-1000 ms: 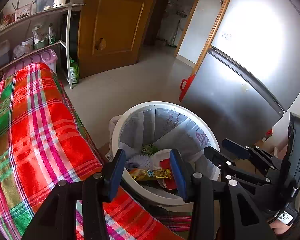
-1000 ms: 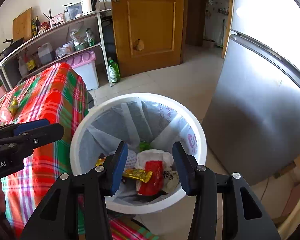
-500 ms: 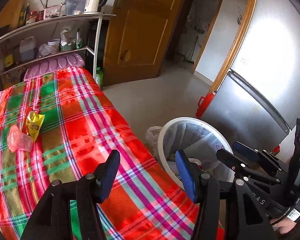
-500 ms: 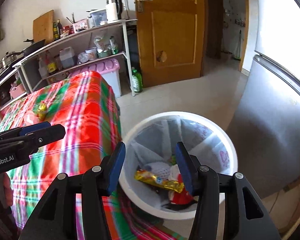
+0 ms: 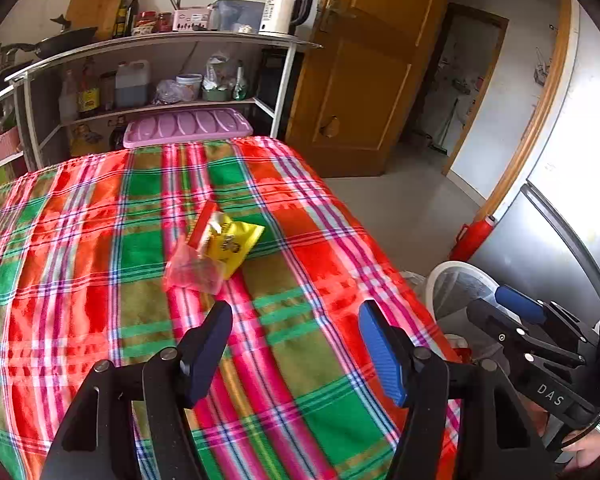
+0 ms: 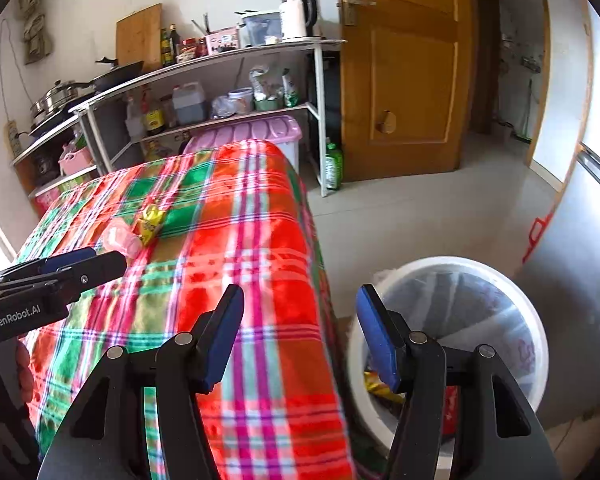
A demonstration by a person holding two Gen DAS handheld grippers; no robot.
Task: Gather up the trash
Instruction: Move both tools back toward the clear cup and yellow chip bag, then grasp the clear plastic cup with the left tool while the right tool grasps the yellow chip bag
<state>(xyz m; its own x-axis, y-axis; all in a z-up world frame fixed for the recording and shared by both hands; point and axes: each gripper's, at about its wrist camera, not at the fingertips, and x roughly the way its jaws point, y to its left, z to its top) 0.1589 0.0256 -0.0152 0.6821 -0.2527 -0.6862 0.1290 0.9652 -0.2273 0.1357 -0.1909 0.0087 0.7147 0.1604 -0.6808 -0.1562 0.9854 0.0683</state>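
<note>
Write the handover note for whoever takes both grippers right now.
Left hand-held gripper: open, empty, above the plaid tablecloth, pointed at the trash.
Right hand-held gripper: open, empty, at the table edge beside the bin.
On the table: yellow snack wrapper touching a crumpled pink plastic bag.
Done: several wrappers lie in the lined white trash bin on the floor.
Left: pick up both pieces and drop them in the bin.

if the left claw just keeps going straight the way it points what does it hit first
Most likely the crumpled pink plastic bag on the plaid tablecloth, with the yellow snack wrapper right behind it. The left claw is open and empty, and nothing else shows in that line, though depth is hard to judge.
</note>
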